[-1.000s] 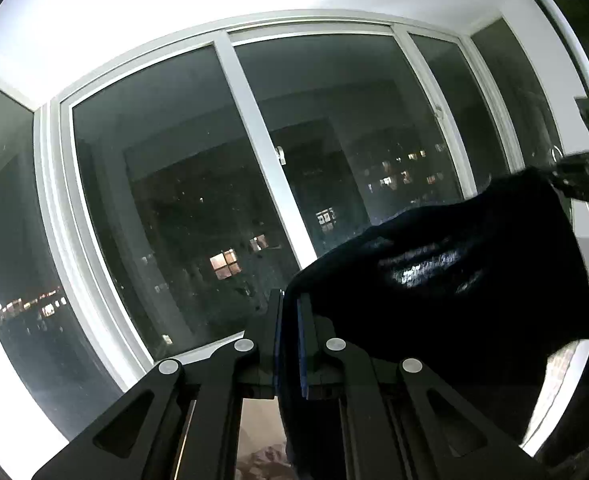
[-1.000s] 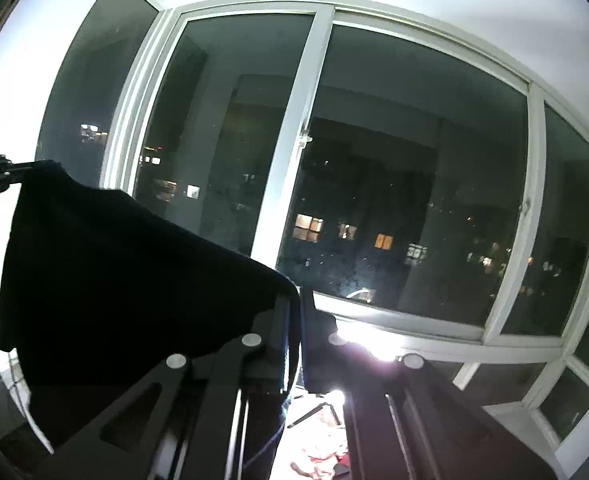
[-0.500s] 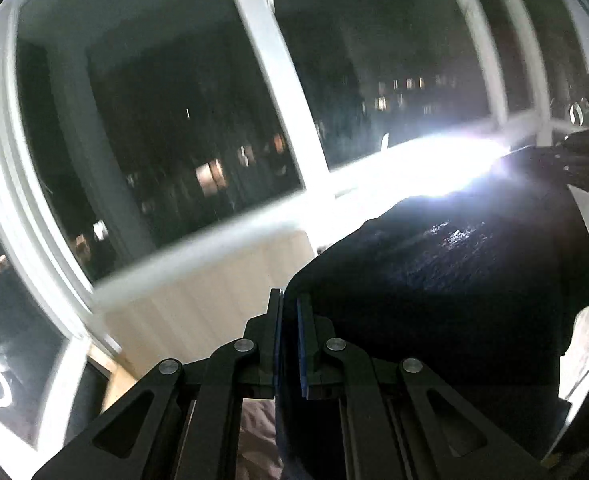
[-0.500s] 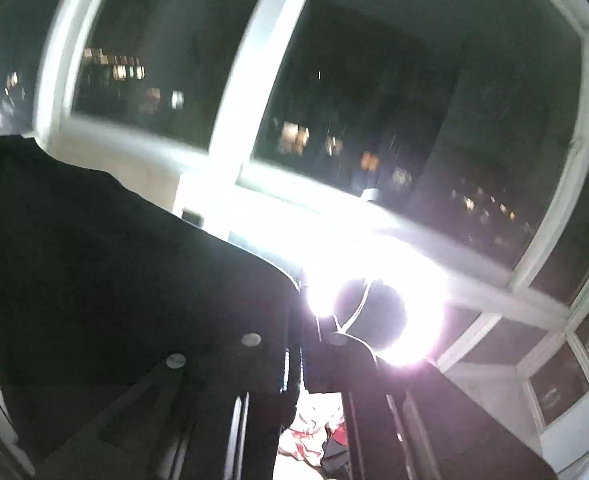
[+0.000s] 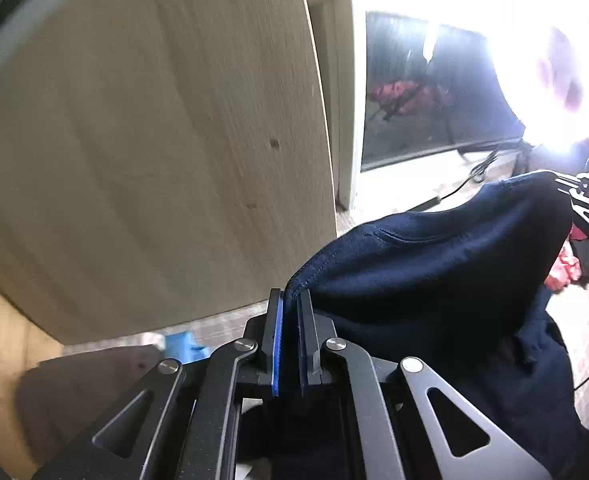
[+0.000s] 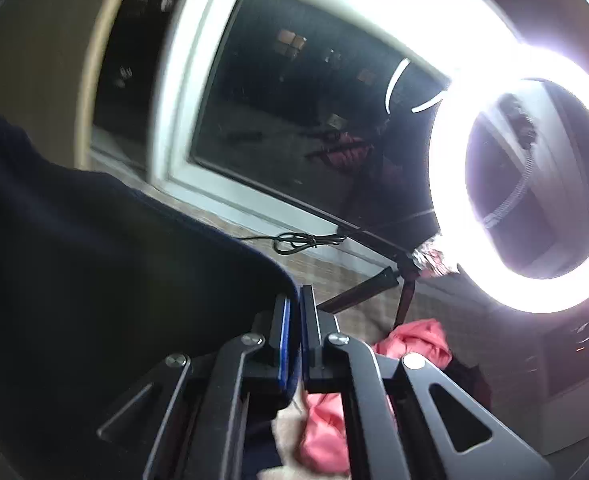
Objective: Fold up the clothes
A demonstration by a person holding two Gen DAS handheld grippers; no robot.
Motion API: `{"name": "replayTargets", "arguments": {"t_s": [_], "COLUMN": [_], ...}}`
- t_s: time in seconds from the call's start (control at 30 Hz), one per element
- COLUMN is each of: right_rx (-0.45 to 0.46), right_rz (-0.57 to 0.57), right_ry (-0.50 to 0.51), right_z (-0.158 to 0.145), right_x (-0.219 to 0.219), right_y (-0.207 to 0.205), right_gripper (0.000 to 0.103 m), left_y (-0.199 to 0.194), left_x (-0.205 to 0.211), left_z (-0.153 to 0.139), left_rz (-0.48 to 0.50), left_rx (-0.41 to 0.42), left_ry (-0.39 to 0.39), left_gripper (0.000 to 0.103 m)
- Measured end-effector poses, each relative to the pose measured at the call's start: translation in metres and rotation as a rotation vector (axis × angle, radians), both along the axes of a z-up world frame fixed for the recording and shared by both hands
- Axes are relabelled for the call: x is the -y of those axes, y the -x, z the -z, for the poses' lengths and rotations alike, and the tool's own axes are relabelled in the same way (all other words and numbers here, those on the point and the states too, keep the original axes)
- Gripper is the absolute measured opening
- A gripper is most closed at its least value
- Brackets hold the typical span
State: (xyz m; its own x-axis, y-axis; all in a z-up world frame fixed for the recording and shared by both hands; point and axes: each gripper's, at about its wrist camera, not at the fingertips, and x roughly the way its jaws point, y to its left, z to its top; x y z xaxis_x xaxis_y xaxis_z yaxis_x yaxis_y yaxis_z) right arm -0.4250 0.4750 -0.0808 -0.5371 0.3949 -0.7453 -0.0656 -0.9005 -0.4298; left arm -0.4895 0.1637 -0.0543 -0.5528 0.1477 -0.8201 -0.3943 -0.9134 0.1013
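A dark navy garment [image 5: 434, 280] hangs stretched between both grippers. In the left wrist view my left gripper [image 5: 289, 300] is shut on one stitched edge of it, and the cloth runs right to the other gripper [image 5: 586, 196] at the frame's right edge. In the right wrist view my right gripper [image 6: 294, 300] is shut on another corner of the navy garment [image 6: 114, 280], which fills the left half of that view. The lower part of the garment droops out of sight.
A pale wooden panel [image 5: 154, 140] stands close on the left. A bright ring light [image 6: 522, 184] on a black tripod [image 6: 374, 284] stands on the right before a dark window [image 6: 294, 120]. Pink-red clothes [image 6: 374, 380] lie below, and a black cable [image 6: 298, 242] trails on the floor.
Both grippers have swung downward with the garment: the views moved from the high window and ceiling to the wooden panel, floor, ring light and pink clothes. Both stay shut on the cloth.
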Motion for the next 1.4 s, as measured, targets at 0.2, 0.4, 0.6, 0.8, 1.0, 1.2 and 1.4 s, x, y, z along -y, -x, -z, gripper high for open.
{"name": "replayTargets", "arguments": {"t_s": [0.2,0.4,0.6,0.8,1.0,1.2,1.4], "right_rx": [0.074,0.112,0.206,0.265,0.300,0.268,0.169], "right_rz": [0.006,-0.054,-0.101,-0.077,-0.084,-0.027,0.124], "right_ry": [0.079,0.186,0.349,0.434,0.435,0.475,0.326], "right_z": [0.021,0.016,0.077,0.121,0.137,0.114,0.085], "right_x": [-0.002,-0.007,0.004,0.007,-0.001,-0.037,-0.089], "right_y": [0.016,-0.014,-0.098,-0.107,-0.100,-0.104,-0.113], "right_gripper": [0.041,0.057,0.069,0.069,0.067,0.006,0.006], "left_y": [0.004,-0.013,-0.034,-0.039,-0.036,-0.040,-0.036], "left_x": [-0.013,0.014,0.058,0.056,0.069,0.074,0.094], "left_z": [0.025,0.003,0.053,0.126,0.140,0.111,0.079], "left_rz": [-0.019,0.036,0.001,0.019,-0.007,-0.021,-0.100], "left_rx": [0.083,0.020,0.131,0.226,0.302,0.267,0.175], "left_ry": [-0.001,0.065,0.112,0.240,0.183,0.140,0.196], "left_gripper": [0.012,0.032,0.034,0.036,0.006,0.004,0.004]}}
